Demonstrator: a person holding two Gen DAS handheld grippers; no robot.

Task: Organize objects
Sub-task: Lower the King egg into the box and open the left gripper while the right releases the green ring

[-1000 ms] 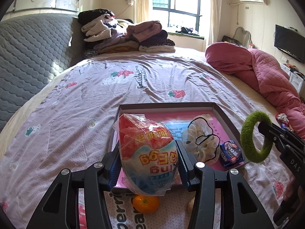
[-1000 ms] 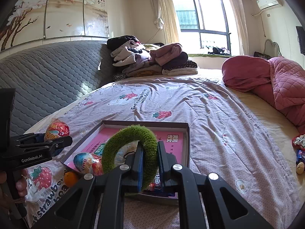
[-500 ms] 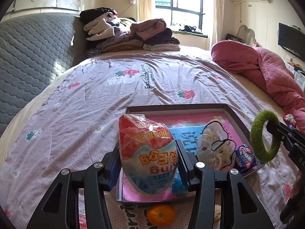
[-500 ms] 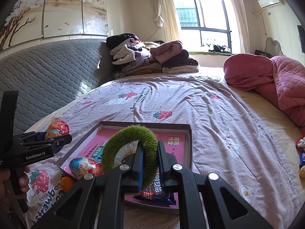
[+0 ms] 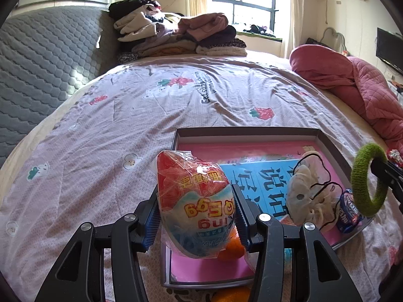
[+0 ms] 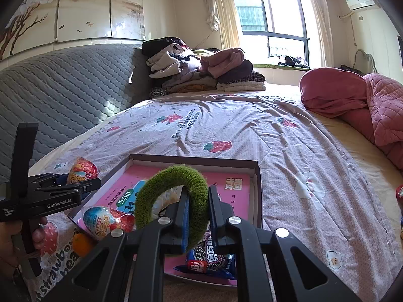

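Two wrapped toy eggs were in sight. One egg [image 5: 195, 206] sat pinched between the fingers of the left gripper [image 5: 196, 216], its red end pointing away from the gripper, held above the near left corner of the tray [image 5: 246, 132]. The person's left hand [image 6: 37, 234] gripped the handle from below, and the gripper reached level toward the tray from its left side. The second egg [image 6: 107, 221] lay inside the tray, just right of the left gripper in the right wrist view.

Two oranges showed: one orange [image 5: 233, 245] directly under the held egg inside the tray, a second orange [image 5: 228, 294] on the bedspread [image 5: 113, 125] just outside the tray's near rim.

Further right lay one cream scrunchie [image 5: 306, 196] with a thin black hair tie [image 5: 325, 178] looped over it, then one blue cookie packet [image 6: 211, 256] below the right gripper's fingertips.

One green ring [image 6: 173, 201] stood upright, its right side clamped between the closed fingers of the right gripper [image 6: 197, 216], which hovered over the tray's near right part, pointing level across the bed.

Ahead of both grippers were one pile of folded clothes [image 6: 201, 73] and, to the right, one pink quilt [image 6: 352, 100].
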